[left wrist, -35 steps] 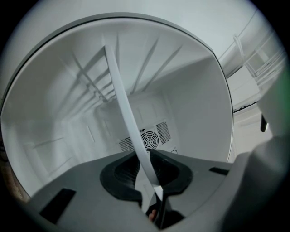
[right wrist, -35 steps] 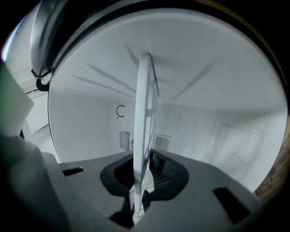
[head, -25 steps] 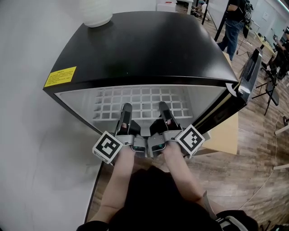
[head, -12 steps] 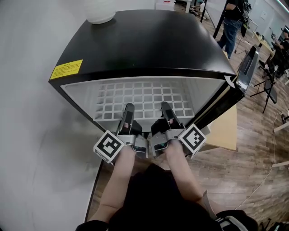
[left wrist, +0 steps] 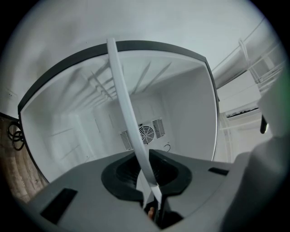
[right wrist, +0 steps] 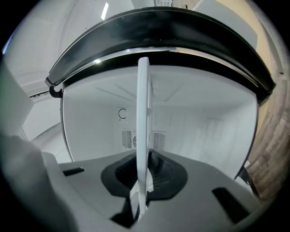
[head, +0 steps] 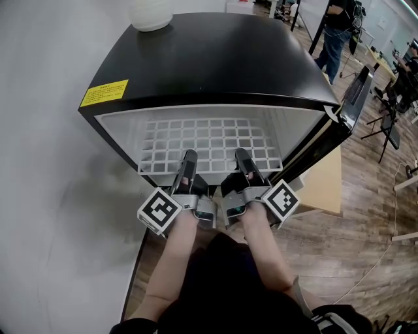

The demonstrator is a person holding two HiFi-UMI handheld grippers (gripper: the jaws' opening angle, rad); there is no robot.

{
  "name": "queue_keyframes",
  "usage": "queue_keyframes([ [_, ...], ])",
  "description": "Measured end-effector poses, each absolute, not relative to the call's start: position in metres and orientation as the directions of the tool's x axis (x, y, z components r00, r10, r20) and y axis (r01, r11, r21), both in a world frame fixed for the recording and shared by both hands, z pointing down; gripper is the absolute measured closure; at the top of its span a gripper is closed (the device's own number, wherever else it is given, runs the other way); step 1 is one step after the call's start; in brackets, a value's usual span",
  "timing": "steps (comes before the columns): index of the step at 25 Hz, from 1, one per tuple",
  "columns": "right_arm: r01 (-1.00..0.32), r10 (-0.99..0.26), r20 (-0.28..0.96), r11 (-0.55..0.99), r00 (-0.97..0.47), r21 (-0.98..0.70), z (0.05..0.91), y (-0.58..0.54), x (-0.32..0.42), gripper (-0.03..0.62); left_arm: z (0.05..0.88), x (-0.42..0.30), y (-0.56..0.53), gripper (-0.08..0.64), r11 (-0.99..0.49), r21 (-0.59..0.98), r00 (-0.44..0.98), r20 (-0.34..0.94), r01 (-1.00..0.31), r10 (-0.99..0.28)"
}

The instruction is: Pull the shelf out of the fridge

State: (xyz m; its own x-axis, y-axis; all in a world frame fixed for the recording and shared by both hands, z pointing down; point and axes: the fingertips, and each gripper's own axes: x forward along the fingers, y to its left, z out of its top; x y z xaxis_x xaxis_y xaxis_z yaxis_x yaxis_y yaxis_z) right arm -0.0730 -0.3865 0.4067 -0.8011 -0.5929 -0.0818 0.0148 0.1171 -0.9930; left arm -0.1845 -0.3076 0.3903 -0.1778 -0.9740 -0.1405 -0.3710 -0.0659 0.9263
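Note:
The small black fridge (head: 215,59) stands open toward me, its white wire shelf (head: 209,138) lying flat and reaching out past the cabinet's front. My left gripper (head: 188,158) holds the shelf's front rail left of centre, and my right gripper (head: 241,156) holds it right of centre. In the left gripper view the shelf (left wrist: 126,104) runs edge-on into the left gripper (left wrist: 152,199), pinched there. The right gripper view shows the shelf (right wrist: 143,118) the same way, clamped in the right gripper (right wrist: 139,195). Both pairs of jaws are closing tighter on the rail.
The fridge door (head: 356,98) hangs open at the right. A white jar (head: 151,16) stands on the fridge top, near a yellow label (head: 104,93). A grey wall (head: 46,196) runs along the left. A wooden board (head: 326,189) and wood floor (head: 372,215) lie right; a person (head: 336,32) stands behind.
The shelf has slid further out of the fridge, with more of its grid showing. Both grippers have drawn back toward me while holding its front rail.

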Motion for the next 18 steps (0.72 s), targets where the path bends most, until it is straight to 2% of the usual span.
queue_keyframes([
  [12, 0.028, -0.606, -0.08, 0.094, -0.791, -0.995, 0.4051, -0.3858, -0.0726, 0.578, 0.391, -0.1861, -0.3068, 0.51, -0.037, 0.93, -0.166, -0.104, -0.367, -0.981],
  [18, 0.022, -0.613, -0.074, 0.092, -0.787, -0.995, 0.4072, -0.3853, -0.0705, 0.578, 0.3889, -0.1816, -0.3088, 0.512, -0.069, 0.938, -0.152, -0.127, -0.339, -0.98],
])
